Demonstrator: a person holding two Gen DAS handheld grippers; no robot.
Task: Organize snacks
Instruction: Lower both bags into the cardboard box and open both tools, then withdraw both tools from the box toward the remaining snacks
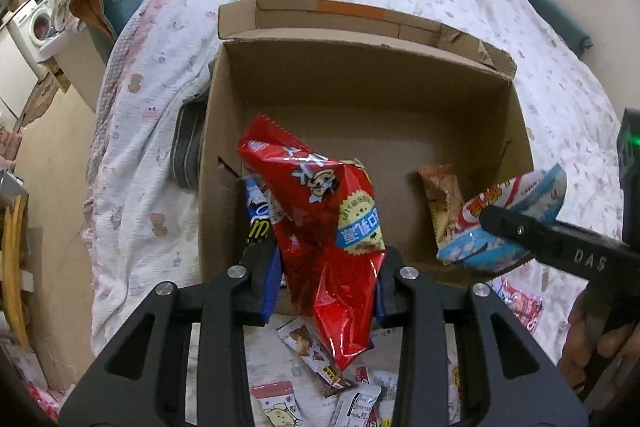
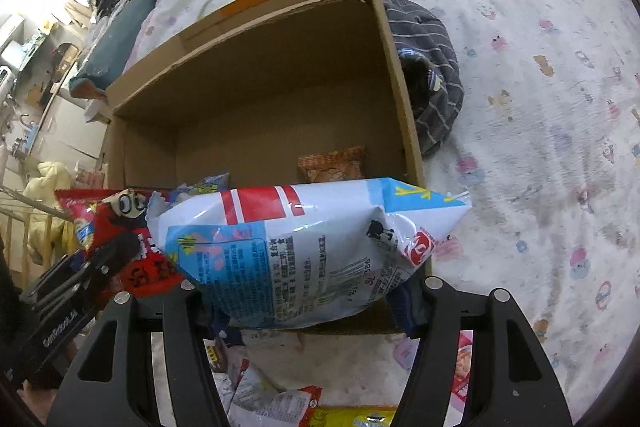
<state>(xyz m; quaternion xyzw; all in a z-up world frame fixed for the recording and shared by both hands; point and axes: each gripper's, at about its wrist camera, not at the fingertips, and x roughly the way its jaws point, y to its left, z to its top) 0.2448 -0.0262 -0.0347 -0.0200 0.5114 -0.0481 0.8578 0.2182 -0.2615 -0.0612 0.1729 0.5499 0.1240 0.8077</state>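
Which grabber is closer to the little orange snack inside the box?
Right. The right gripper, holding the blue-and-white bag, is just beside the orange snack; the left gripper is across the box.

"DAS" in pale letters on the right claw (image 1: 494, 223) body. "CanRobot..." partly legible on the left claw (image 2: 86, 269) body. Blue-white bag (image 2: 312, 251): "386" printed; other print too small.

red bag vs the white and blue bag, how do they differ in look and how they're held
The red bag is glossy red with a cartoon face; the white and blue bag is pale with a red stripe. The red bag hangs upright in the left gripper, while the white and blue bag lies sideways across the right gripper. The red bag looks slimmer, the white and blue bag puffier. Both are gripped over the cardboard box.
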